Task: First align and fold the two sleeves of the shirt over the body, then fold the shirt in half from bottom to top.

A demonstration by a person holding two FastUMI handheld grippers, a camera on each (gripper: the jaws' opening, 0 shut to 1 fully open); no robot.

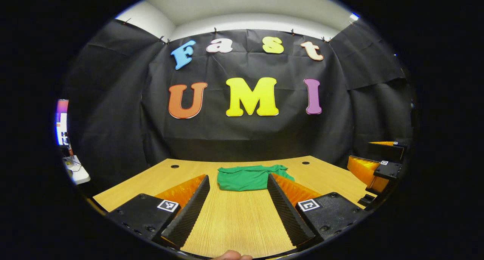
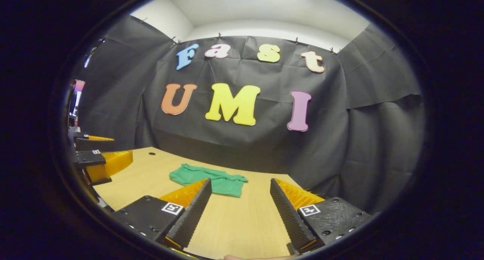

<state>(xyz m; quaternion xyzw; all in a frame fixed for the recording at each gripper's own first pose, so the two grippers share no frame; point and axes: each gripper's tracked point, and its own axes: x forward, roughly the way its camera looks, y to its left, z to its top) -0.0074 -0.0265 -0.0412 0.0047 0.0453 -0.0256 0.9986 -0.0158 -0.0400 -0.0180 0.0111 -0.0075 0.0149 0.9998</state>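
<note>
A green shirt [image 1: 247, 177] lies folded into a compact bundle on the wooden table [image 1: 234, 214], toward its far edge. My left gripper [image 1: 238, 180] hovers open over the table, short of the shirt, with nothing between its fingers. In the right gripper view the shirt [image 2: 211, 180] lies ahead and to the left. My right gripper [image 2: 240, 186] is open too and holds nothing. The right gripper [image 1: 382, 169] also shows at the right edge of the left gripper view, and the left gripper [image 2: 98, 160] at the left edge of the right gripper view.
Black cloth walls close the booth behind and beside the table. Two cable holes [image 1: 174, 166] [image 1: 305, 163] sit near the table's far edge. A screen [image 1: 62, 120] and a white device [image 1: 75, 169] stand off the table's left side.
</note>
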